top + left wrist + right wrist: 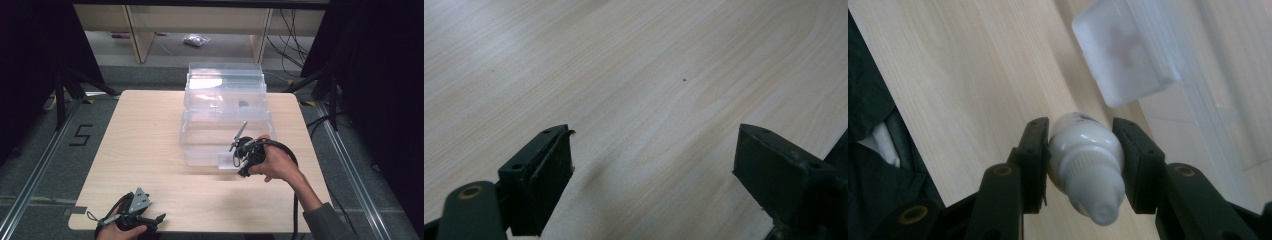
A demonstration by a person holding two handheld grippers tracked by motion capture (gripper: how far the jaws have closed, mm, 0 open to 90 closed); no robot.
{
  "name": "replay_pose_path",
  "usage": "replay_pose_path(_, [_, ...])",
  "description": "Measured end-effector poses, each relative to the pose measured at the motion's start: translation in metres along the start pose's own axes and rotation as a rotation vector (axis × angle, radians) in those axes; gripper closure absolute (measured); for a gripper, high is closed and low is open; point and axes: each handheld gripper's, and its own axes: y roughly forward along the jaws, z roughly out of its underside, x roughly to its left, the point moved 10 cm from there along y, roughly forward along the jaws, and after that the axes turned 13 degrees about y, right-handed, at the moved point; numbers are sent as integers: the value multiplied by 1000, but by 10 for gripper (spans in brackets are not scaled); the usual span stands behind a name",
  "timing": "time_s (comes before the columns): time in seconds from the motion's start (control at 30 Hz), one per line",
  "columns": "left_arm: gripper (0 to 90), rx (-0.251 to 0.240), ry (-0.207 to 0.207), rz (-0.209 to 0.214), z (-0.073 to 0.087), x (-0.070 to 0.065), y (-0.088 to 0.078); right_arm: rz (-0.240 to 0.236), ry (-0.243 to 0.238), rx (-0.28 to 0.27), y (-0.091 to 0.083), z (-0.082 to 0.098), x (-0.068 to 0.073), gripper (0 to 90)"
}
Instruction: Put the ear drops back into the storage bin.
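1. Right hand-held gripper (1082, 150): jaws closed on a small white squeeze bottle (1087, 165), one pad pressed to each side of its body. The ribbed cap end points back toward the gripper's camera; the rounded base points away.
2. In the high view the same right hand-held gripper (239, 159) sits in the person's right hand (276, 161), above the tabletop (145, 150) and just at the near front edge of a clear plastic storage box (225, 117).
3. Ahead of the right jaws and a little to the side, a frosted corner of the clear box (1128, 50) is near the bottle's base; whether they touch I cannot tell. Bare wood lies under the bottle.
4. Left hand-held gripper (654, 165): jaws wide apart, nothing between them, only wood grain beyond the pads.
5. In the high view the left hand-held gripper (135, 212) lies low at the near edge of the tabletop, held by the left hand (120, 230), grey three-cornered plate on top. It is well apart from the right one and from the box.
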Motion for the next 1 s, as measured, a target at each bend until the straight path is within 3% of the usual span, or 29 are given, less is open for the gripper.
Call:
replay_pose_path(0.07, [152,5,16,1,1,0,0,2,4,3,-6,3,-5,603])
replay_pose_path(0.13, [152,1,1,0,0,0,0,3,27,6,-10,4,-8,603])
replay_pose_path(0.33, [152,10,24,0,1,1,0,-9,7,-1,-15,2,-15,603])
replay_pose_path(0.37, [152,10,24,0,1,1,0,-6,29,12,-16,3,-15,603])
replay_pose_path(0.4, [152,5,18,0,1,1,1,-8,15,4,-17,1,-16,603])
replay_pose_path(0.7, [152,11,18,2,1,1,0,10,28,20,-29,-6,-27,603])
replay_pose_path(0.73, [152,-1,0,1,0,0,0,12,30,19,-31,-7,-28,603])
replay_pose_path(0.77, [152,2,18,0,0,1,0,17,27,15,-33,-7,-30,603])
replay_pose_path(0.8, [152,2,13,2,0,0,0,16,52,24,-35,-7,-29,603])
replay_pose_path(0.87, [152,5,14,-2,1,1,0,12,26,22,-36,-7,-31,603])
replay_pose_path(0.9, [152,9,13,1,1,1,0,18,49,29,-40,-6,-32,603])
replay_pose_path(1.0, [152,12,19,1,1,1,1,24,57,28,-44,-7,-38,603])
